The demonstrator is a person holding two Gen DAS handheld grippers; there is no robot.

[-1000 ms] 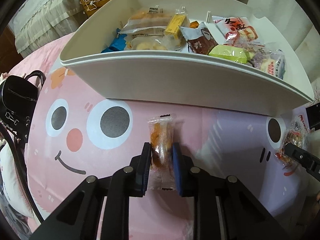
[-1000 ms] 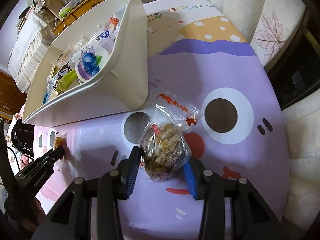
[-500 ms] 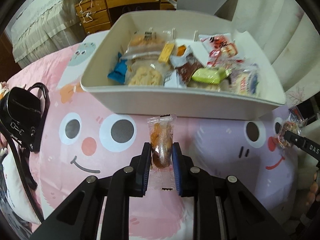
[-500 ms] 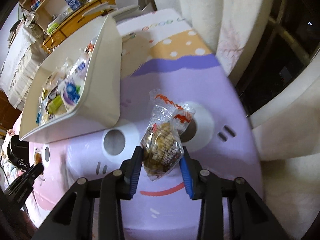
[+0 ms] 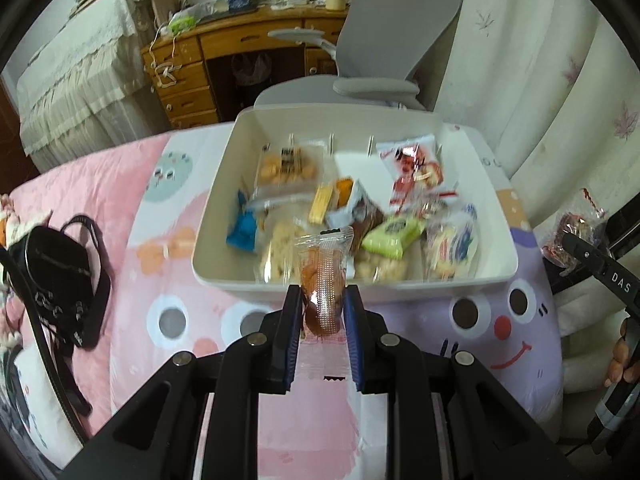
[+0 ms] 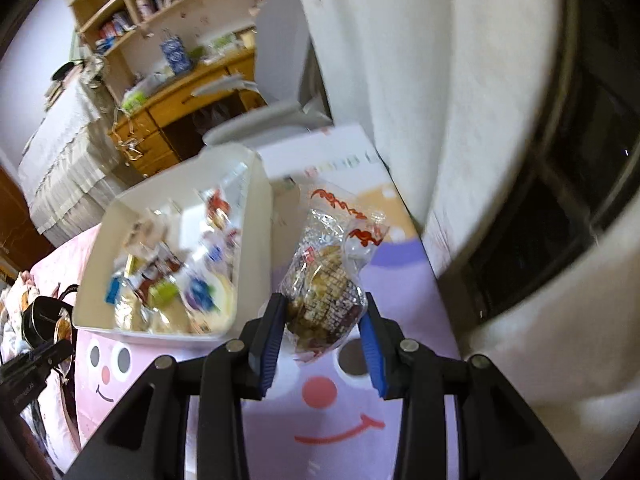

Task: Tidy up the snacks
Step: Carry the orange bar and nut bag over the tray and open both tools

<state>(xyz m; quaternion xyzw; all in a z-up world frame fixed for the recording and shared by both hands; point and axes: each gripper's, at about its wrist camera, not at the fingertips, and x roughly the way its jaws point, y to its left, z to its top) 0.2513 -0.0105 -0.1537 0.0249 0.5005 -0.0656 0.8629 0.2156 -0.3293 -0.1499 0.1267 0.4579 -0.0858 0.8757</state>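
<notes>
My left gripper point(image 5: 322, 312) is shut on a small clear packet with an orange snack point(image 5: 324, 280), held up in the air in front of the white bin point(image 5: 352, 286). The bin holds several wrapped snacks. My right gripper point(image 6: 322, 332) is shut on a clear bag of brown nutty snacks point(image 6: 324, 284) with red print, raised to the right of the bin point(image 6: 256, 248). In the left wrist view, the right gripper point(image 5: 576, 248) and its bag point(image 5: 568, 232) show at the far right. The left gripper point(image 6: 36, 356) appears at the far left of the right wrist view.
The bin sits on a bed cover point(image 5: 120, 184) printed with pink and purple cartoon faces. A black bag with a strap point(image 5: 56, 272) lies at the left. A grey office chair point(image 5: 384, 52) and a wooden desk point(image 5: 224, 44) stand behind the bed; a white curtain point(image 5: 540, 60) hangs at the right.
Both grippers have risen off the bed cover with their packets. The bin now looks lower and farther in both views. The right jaws have narrowed onto the bag.
</notes>
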